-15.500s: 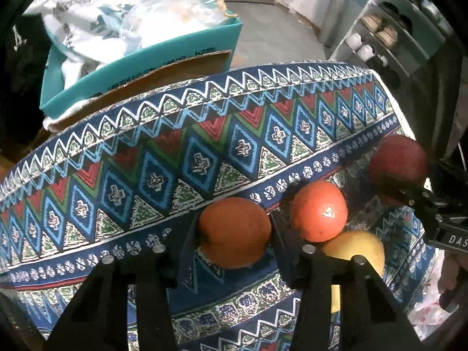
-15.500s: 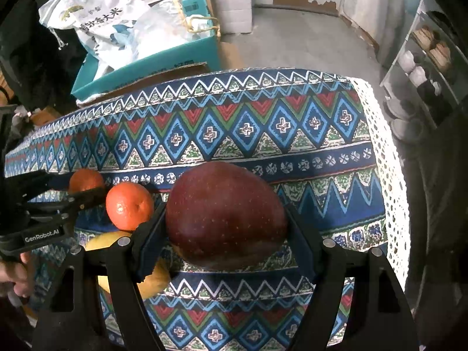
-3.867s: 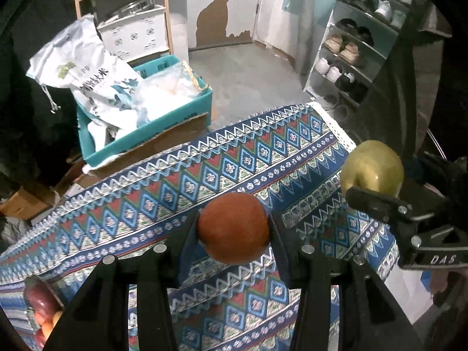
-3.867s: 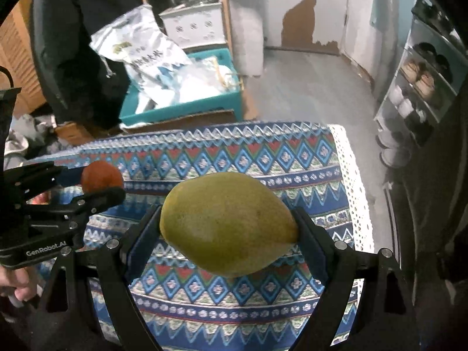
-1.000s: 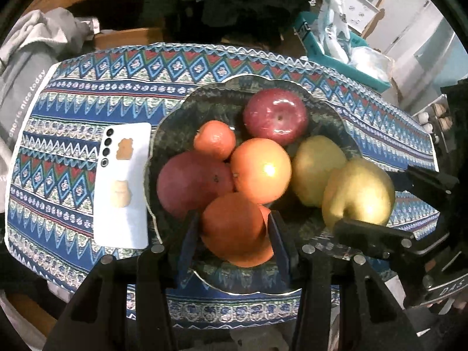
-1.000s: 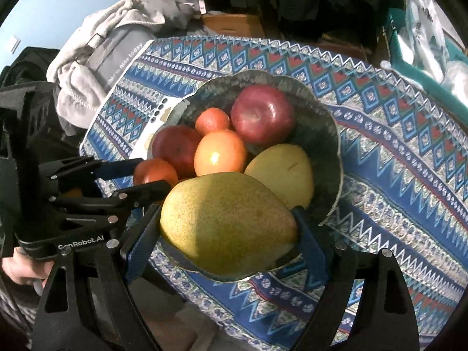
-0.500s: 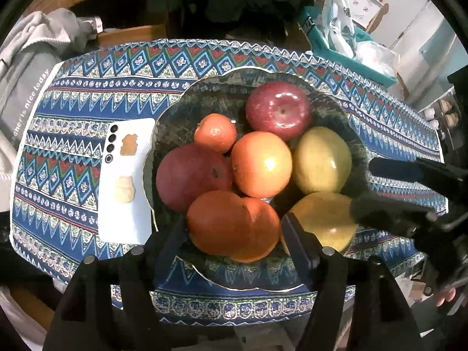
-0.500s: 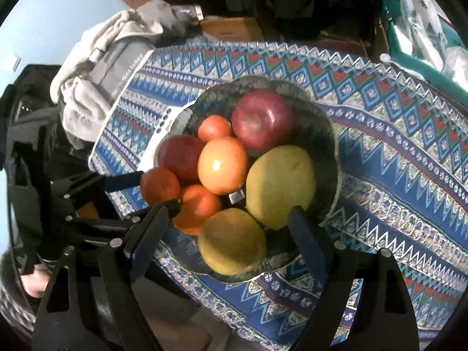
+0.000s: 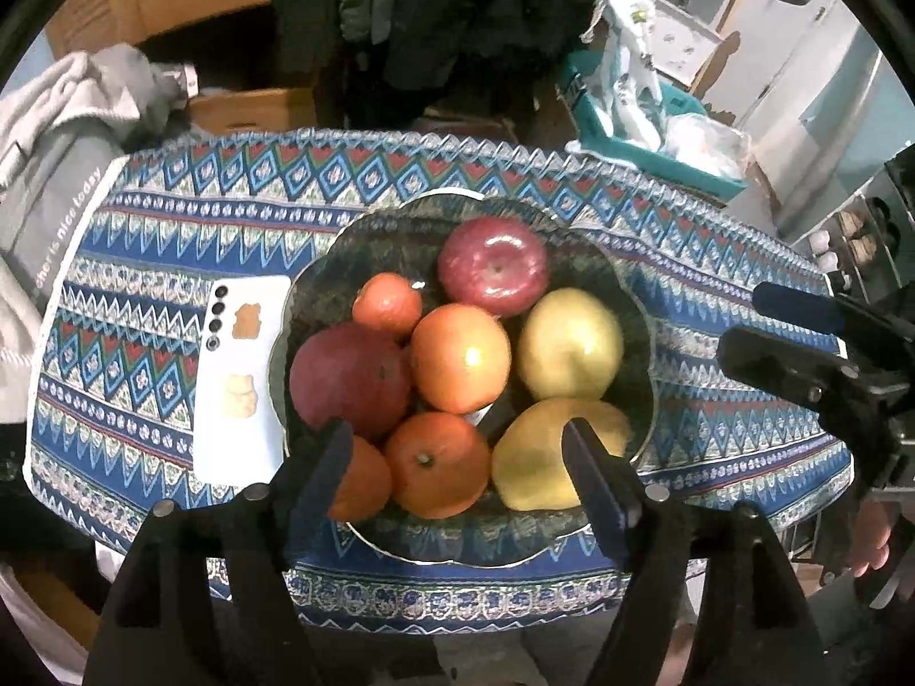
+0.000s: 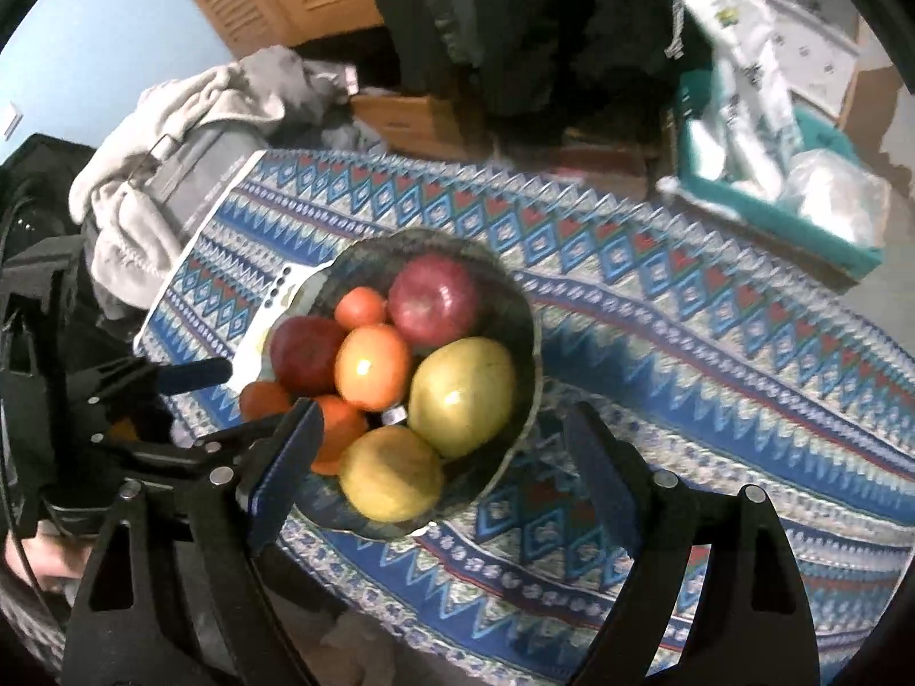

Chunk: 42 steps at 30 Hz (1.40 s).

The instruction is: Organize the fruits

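Dark scalloped glass bowl (image 9: 635,308) full of fruit, centre of blue/red zigzag-patterned tablecloth (image 9: 171,240).

Contents, big to small: dark red apple (image 9: 349,380), shiny red apple (image 9: 494,266), two yellow-green pears (image 9: 569,343), three oranges (image 9: 460,357), small tangerine (image 9: 388,306). All piled touching. White phone (image 9: 240,383) w/ bear stickers, just beside bowl. Grey garment (image 9: 51,183) at table end reads "...nice today". Left gripper (image 9: 457,446) jaws just been opening, wide, nothing betw. them; right gripper (image 10: 440,446) wide, empty, above bowl.
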Each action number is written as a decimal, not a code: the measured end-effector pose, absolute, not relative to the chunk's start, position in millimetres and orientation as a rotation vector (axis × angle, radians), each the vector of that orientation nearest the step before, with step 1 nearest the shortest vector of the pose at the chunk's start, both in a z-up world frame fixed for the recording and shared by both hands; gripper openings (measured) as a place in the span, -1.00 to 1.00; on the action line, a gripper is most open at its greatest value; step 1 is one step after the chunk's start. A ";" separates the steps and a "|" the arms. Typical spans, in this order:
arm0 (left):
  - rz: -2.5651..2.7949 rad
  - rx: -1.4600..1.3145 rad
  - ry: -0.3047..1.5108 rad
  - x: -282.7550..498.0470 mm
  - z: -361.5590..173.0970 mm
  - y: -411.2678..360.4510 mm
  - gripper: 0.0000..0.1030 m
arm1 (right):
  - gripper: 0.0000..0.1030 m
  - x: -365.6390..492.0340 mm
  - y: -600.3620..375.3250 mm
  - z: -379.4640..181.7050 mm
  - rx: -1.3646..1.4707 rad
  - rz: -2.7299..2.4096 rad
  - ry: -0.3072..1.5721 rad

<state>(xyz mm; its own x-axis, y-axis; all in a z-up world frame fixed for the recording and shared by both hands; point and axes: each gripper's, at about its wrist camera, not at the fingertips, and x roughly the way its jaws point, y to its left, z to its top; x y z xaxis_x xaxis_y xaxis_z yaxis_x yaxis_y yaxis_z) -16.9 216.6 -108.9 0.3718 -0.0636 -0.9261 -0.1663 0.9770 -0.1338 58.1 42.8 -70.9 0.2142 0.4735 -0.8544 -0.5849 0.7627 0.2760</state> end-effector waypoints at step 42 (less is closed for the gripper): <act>0.097 -0.071 0.855 -35.8 19.8 152.2 0.88 | 0.72 35.9 -77.9 30.5 -0.077 0.511 0.805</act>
<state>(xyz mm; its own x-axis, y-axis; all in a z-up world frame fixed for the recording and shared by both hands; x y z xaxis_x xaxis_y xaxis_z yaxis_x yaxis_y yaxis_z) -35.8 152.2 19.8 0.6524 0.0565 -0.7558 -0.1139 0.9932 -0.0240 35.9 -77.9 30.5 0.5788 0.4081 -0.7060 -0.4657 0.8761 0.1246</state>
